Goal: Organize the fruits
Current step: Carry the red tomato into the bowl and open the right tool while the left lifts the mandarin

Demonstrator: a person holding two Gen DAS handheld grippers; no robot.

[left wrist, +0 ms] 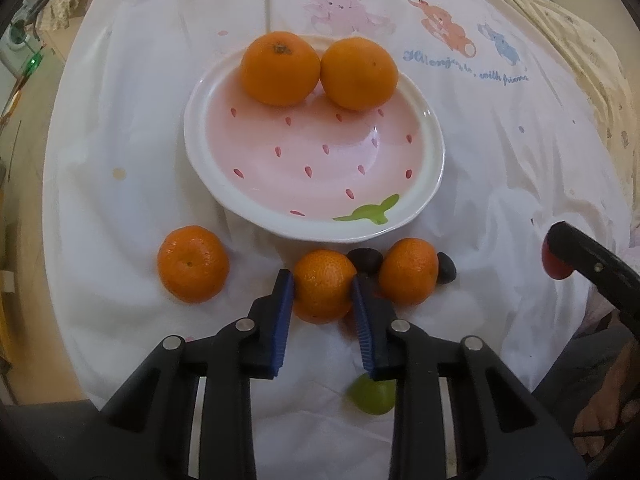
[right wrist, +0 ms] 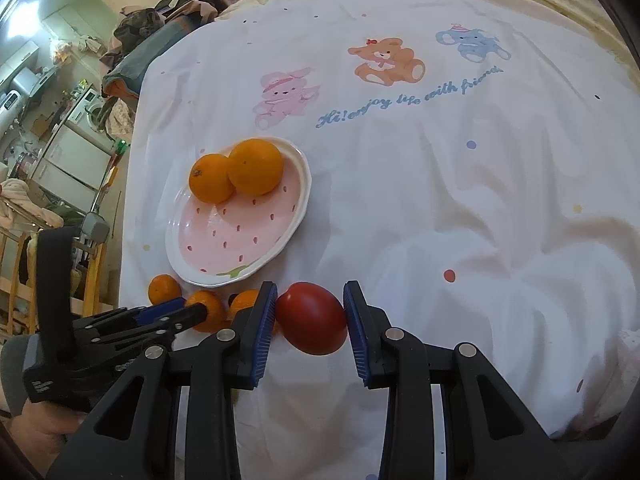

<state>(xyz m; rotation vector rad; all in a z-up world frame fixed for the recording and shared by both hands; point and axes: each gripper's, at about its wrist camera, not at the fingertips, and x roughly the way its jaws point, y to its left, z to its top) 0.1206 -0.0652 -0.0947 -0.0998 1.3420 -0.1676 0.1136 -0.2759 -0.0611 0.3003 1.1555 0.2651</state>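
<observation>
A: The left gripper [left wrist: 324, 292] is pinching the middle mandarin [left wrist: 323, 286] of the 3 lying on the white sheet [left wrist: 500, 184] just in front of the strawberry plate [left wrist: 434, 148]. Both blue pads are pressing on its sides, and it is sitting near their tips.

B: So the lift is coming next, I'm judging. What am I watching for?

A: Soft peel. I'd be keeping the squeeze just firm enough and raising it straight up, because the right-hand mandarin [left wrist: 408, 272] and 2 dark fruits [left wrist: 365, 261] are lying right beside that jaw and could be getting nudged. The left-hand mandarin [left wrist: 193, 264] is sitting well apart, so no worry there.

B: And the right gripper [right wrist: 310, 320]?

A: It is clamping a red fruit [right wrist: 312, 318], pads on both sides, hanging just beside the plate's near rim. I cannot tell whether that fruit is touching the sheet.

B: What is the plate holding?

A: 2 oranges [left wrist: 280, 68], touching each other at the far edge. The near half of the pink bowl is lying bare, so I'd be setting the mandarin down there, low and gently, so it is not rolling into those 2.

B: Anything else loose?

A: A green fruit [left wrist: 370, 398] is peeking out beneath the left gripper, half hidden.
</observation>
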